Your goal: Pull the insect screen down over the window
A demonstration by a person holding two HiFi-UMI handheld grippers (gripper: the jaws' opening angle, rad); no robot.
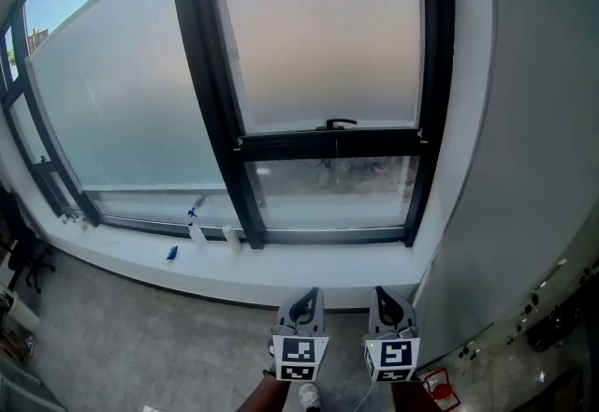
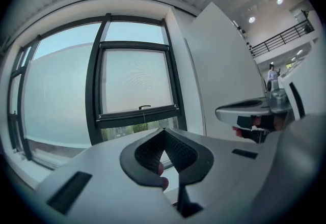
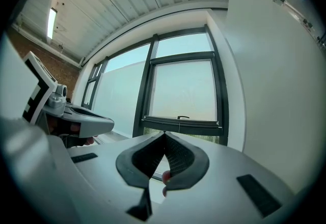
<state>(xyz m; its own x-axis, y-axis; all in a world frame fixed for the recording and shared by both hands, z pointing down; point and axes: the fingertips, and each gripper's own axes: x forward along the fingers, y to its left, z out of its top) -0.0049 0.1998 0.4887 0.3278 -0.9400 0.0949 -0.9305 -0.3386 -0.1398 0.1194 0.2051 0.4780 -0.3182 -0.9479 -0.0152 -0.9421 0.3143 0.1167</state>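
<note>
Window (image 1: pixel 201 73): big, with thick black frames. It fills the wall ahead, and a white wall (image 1: pixel 524 120) stands to its right.
Insect screen (image 1: pixel 328 45): it hangs in the right-hand part of the window and covers most of it, looking pale and hazy.
Sill (image 1: pixel 309 270): white and long, it runs under the whole window.
Screen bar (image 1: pixel 328 144): the dark bottom edge of the screen. It sits above the lower frame, so a strip of window below it is not covered, and green plants show there.
Left claw (image 1: pixel 312 293): clenched tight with nothing in it. It is low down near the person, well apart from the screen, and points at the window.
Right claw (image 1: pixel 382 292): also clenched and holding nothing, just beside the left one.
Handle (image 1: pixel 340 124): small and black, it sits on top of the screen bar near the middle, with neither claw near it.
Bottles (image 1: pixel 197 234): two little clear ones stand on the sill to the left, with a small blue thing (image 1: pixel 172 253) near them.
</note>
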